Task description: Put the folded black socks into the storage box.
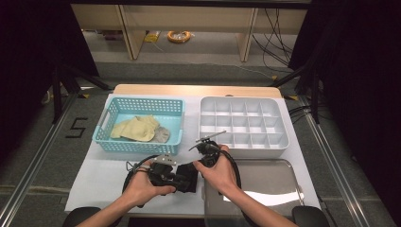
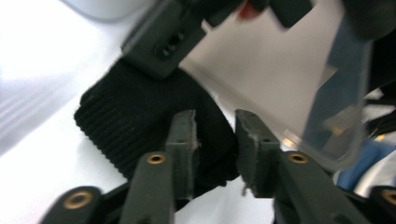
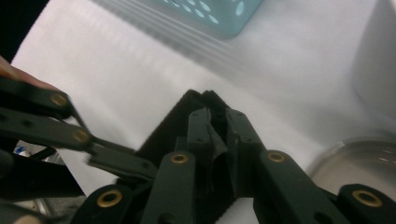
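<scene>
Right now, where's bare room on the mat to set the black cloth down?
Free: the white mat left of the left gripper, in front of the teal basket. Also the metal tray, bare at front right. Crowded: mat centre, where both grippers, right gripper included, work the black cloth; the divided white box fills back right.

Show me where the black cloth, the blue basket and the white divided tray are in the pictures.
black cloth point(image 3: 173, 122), right gripper view, on its ribbed upper left part.
blue basket point(image 1: 138, 145), high view, on its front wall.
white divided tray point(image 1: 246, 152), high view, on its front wall.
</scene>
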`<state>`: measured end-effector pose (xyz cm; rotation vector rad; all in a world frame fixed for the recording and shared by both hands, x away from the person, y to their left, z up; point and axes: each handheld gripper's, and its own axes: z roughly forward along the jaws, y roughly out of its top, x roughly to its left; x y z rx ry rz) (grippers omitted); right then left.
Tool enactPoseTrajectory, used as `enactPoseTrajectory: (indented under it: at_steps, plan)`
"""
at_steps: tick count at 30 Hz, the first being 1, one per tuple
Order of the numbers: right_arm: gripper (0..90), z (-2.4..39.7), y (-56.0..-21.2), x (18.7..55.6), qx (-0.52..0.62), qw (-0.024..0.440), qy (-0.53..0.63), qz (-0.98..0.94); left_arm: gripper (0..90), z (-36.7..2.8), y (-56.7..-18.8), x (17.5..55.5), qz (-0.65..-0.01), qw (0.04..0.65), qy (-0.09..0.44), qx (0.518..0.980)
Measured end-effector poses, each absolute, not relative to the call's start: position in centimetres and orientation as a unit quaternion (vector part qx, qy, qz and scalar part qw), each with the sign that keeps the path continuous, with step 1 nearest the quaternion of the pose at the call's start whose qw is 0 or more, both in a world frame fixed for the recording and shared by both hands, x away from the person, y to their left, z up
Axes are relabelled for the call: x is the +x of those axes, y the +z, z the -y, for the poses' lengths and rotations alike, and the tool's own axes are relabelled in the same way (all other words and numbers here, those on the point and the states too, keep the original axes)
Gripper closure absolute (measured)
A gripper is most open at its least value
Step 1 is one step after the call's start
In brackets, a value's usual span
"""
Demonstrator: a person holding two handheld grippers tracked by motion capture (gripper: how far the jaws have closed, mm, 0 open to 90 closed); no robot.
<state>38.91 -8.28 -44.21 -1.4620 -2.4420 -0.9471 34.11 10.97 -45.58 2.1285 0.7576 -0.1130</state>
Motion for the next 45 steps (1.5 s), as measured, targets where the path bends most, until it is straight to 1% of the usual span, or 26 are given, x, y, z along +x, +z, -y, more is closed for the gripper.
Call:
enactPoseTrajectory:
  at_steps: [3,4,6,7,12,13,17,20,22,27,30,31,32,33,36,38,40,42,43,45]
  plan:
    - [82.3,8.7,-44.3,38.8,-0.485,0.064,-0.314,0.814,64.1,-11.9,-45.2,33.8,-0.322,0.446,-0.056,0.833]
    - [82.1,8.9,-44.4,38.7,-0.484,0.058,-0.314,0.815,67.1,-12.0,-45.2,33.7,-0.330,0.448,-0.056,0.829]
    - [81.4,9.1,-44.5,38.5,-0.492,0.059,-0.311,0.811,72.9,-12.2,-45.5,33.6,-0.336,0.451,-0.067,0.824]
    - [81.1,9.2,-44.7,38.6,-0.486,0.055,-0.312,0.815,74.4,-12.2,-45.8,33.7,-0.337,0.451,-0.069,0.823]
    - [78.7,9.2,-45.1,38.4,-0.492,0.052,-0.303,0.815,76.5,-11.4,-46.6,33.9,-0.328,0.434,-0.072,0.836]
    - [73.4,9.4,-45.4,38.5,-0.486,0.049,-0.306,0.817,76.6,-11.1,-46.7,33.9,-0.325,0.431,-0.067,0.839]
    - [61.4,9.9,-44.8,38.5,-0.504,0.067,-0.315,0.801,76.2,-11.0,-46.8,33.8,-0.318,0.427,-0.055,0.845]
    - [55.9,10.1,-44.7,38.5,-0.509,0.066,-0.309,0.801,75.7,-11.0,-46.9,33.7,-0.316,0.426,-0.054,0.846]
    - [51.7,10.0,-45.3,38.4,-0.511,0.078,-0.299,0.802,75.5,-11.0,-46.9,33.6,-0.312,0.424,-0.049,0.849]
    - [47.4,9.7,-45.9,38.4,-0.518,0.087,-0.294,0.799,74.5,-11.1,-47.0,33.5,-0.306,0.420,-0.039,0.853]
    - [45.8,9.5,-46.1,38.6,-0.520,0.089,-0.292,0.797,72.8,-11.4,-46.9,33.4,-0.307,0.423,-0.037,0.852]
    - [45.5,9.4,-46.2,38.7,-0.518,0.098,-0.295,0.797,71.7,-11.5,-46.8,33.4,-0.308,0.421,-0.031,0.853]
    - [45.3,9.3,-46.3,38.6,-0.523,0.090,-0.292,0.796,70.2,-11.8,-46.7,33.3,-0.306,0.424,-0.028,0.852]
    - [45.3,9.3,-46.4,38.7,-0.518,0.098,-0.292,0.798,68.1,-12.0,-46.6,33.2,-0.307,0.424,-0.025,0.851]
    - [45.4,9.1,-46.6,38.6,-0.520,0.097,-0.290,0.798,61.8,-13.1,-46.2,32.9,-0.316,0.434,-0.017,0.843]
    - [45.4,9.0,-46.8,38.7,-0.518,0.095,-0.290,0.799,55.8,-14.2,-45.8,32.7,-0.325,0.446,-0.003,0.834]
    - [46.8,8.9,-46.8,38.7,-0.515,0.105,-0.290,0.800,53.2,-15.2,-45.5,32.6,-0.334,0.457,0.005,0.824]
    - [48.2,8.8,-46.8,38.7,-0.517,0.104,-0.286,0.800,50.3,-16.2,-45.2,32.5,-0.347,0.470,0.015,0.811]
    - [48.7,8.7,-46.8,38.7,-0.516,0.096,-0.287,0.802,48.9,-16.8,-45.2,32.6,-0.354,0.477,0.021,0.804]
    - [49.8,8.6,-46.9,38.7,-0.509,0.103,-0.288,0.804,47.0,-17.6,-45.3,32.7,-0.369,0.479,0.030,0.796]
